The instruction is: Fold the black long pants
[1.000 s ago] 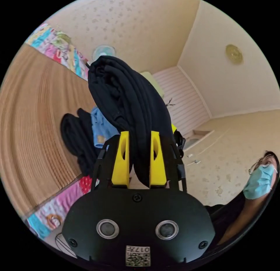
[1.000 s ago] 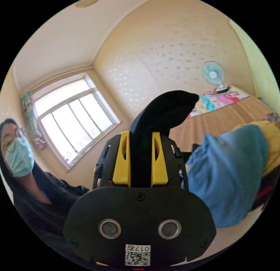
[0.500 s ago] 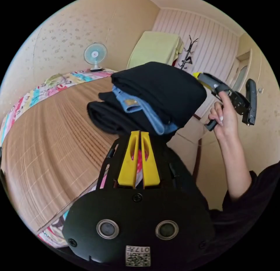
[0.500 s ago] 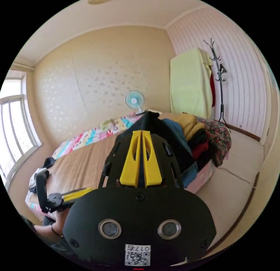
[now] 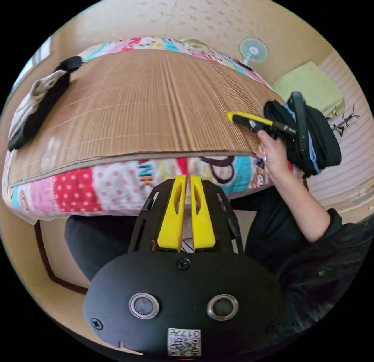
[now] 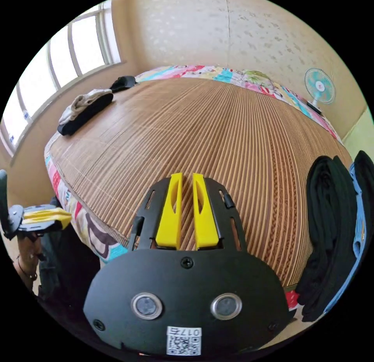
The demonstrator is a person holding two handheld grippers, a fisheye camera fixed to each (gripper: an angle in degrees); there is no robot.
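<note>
Pants (image 6: 331,225), folded and black, sit in the stack of clothes (image 5: 311,139) at three o'clock on the bed (image 6: 202,128), seemingly put aside as done. Both the left tool (image 5: 186,213) and right tool (image 6: 187,212) hang empty, jaws nearly together, touching nothing.

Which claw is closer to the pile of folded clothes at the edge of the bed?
The right claw. It hovers over the mat just beside the pile of folded clothes. The left claw is farther away, off the bed's edge, in front of the patterned sheet.
</note>
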